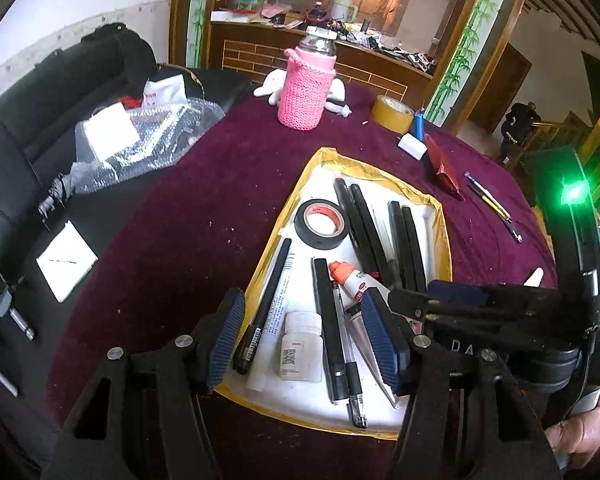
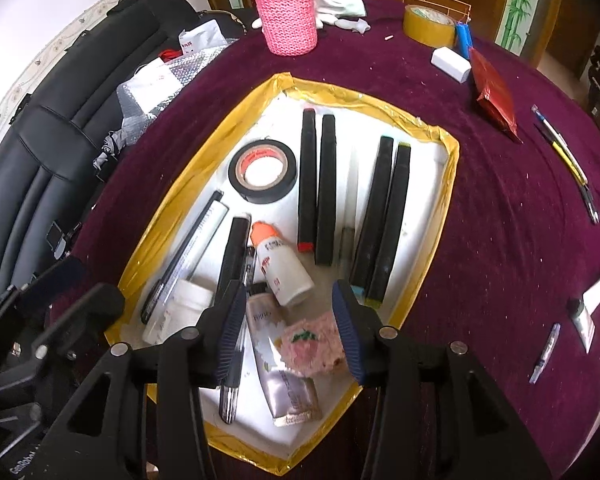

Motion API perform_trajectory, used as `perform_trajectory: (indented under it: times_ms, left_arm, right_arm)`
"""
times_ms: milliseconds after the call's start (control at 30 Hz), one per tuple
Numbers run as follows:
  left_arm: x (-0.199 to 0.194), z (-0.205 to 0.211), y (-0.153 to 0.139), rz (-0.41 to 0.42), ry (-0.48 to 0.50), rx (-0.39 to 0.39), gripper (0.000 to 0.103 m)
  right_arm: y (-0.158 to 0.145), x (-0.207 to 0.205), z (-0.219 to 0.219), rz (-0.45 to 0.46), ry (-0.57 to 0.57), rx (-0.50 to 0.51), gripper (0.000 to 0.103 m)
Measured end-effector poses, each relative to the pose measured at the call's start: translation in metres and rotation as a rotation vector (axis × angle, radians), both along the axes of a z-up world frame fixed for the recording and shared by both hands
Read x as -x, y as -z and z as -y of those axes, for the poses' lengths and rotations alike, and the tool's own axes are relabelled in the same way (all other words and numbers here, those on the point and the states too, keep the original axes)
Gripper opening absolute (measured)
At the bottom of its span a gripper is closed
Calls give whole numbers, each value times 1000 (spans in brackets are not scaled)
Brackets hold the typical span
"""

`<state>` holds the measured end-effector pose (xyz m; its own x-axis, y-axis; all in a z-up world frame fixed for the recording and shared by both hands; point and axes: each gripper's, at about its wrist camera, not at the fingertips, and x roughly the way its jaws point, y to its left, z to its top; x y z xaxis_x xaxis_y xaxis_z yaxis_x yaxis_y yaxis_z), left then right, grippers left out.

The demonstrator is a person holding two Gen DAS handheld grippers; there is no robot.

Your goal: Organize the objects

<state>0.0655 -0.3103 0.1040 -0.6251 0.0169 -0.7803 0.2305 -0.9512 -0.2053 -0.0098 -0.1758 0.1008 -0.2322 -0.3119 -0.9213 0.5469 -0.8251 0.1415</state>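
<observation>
Both the left gripper and right gripper are held apart, empty, above the tray, where the soft, light tube is best pinched mid-body.

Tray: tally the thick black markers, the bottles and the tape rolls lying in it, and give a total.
Thick black markers: 5
Bottles: 2
Tape roll: 1
Total: 8

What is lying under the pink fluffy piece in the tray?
The pink fluffy piece rests partly on a silver tube, whose crimped end shows. Whatever lies beneath its middle is covered.
</observation>
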Motion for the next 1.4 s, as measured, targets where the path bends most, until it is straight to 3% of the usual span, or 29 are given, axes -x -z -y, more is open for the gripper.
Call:
perform_trajectory:
  times_ms: [433, 1033, 1100, 1167, 1267, 1400]
  left_arm:
    - [-20, -37, -19, -23, -34, 72, 54]
    - [-52, -159, -61, -82, -58, 230, 55]
    - [-56, -171, -69, -112, -87, 264, 66]
    - [-62, -182, -80, -160, -133, 317, 91]
    - [-80, -197, -102, -280, -197, 390, 102]
    - [-96, -212, -120, -373, -310, 510, 102]
  right_arm:
    - [-6, -19, -21, 4, -31, 29, 43]
    - [-29, -32, -139, -9, -15, 123, 43]
    - [-32, -31, -152, -13, -13, 137, 43]
    - [-34, -30, -162, -17, -14, 150, 43]
    - [-39, -31, -173, -29, -18, 169, 43]
    - [-41, -34, -182, -56, -34, 180, 43]
